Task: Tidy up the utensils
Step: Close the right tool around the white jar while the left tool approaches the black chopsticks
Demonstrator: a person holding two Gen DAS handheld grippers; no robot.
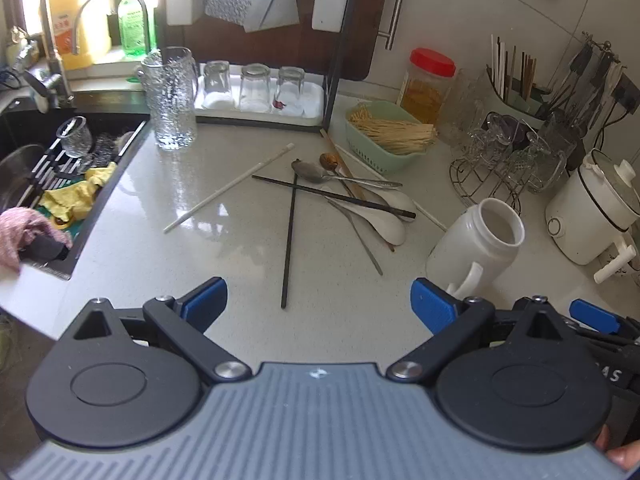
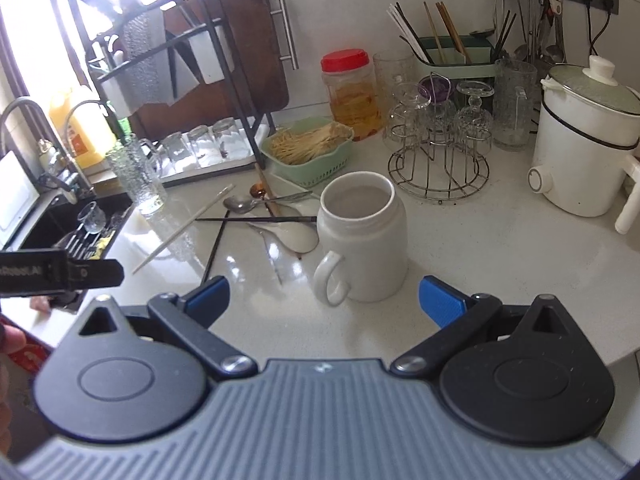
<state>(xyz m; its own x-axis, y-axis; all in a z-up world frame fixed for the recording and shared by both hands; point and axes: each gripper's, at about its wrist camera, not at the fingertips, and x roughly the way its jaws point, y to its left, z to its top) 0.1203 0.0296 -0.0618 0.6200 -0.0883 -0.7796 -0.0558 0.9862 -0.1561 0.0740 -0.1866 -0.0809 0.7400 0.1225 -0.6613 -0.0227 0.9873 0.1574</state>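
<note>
Both the left tongs [image 1: 319, 304] and right tongs [image 2: 324, 298] gape wide, empty, over bare white speckled tabletop [image 1: 224, 264] beside the black sink's edge [image 1: 108, 196]. Crossed black chopsticks [image 1: 289, 240] lie mid-tabletop, one pointing lengthwise toward the left tongs, just left of the upright white handled ceramic jar [image 2: 362, 240].

Utensils [image 1: 340, 196] left of mug [image 1: 476, 246]

Counts on the counter: 2 black chopsticks [image 1: 289, 240], crossed. 2 white chopsticks [image 1: 228, 188], one partly hidden behind the pile. 1 metal spoon [image 1: 308, 171]. 2 white ceramic spoons [image 1: 384, 224]. 1 white mug [image 2: 362, 240]. 3 upturned glasses [image 1: 254, 87] on the white tray. 1 glass pitcher [image 1: 171, 98]. 1 red-lidded jar [image 1: 428, 86]. 1 green basket [image 1: 384, 156]. Wooden utensils in the pile couldn't be counted.
</note>
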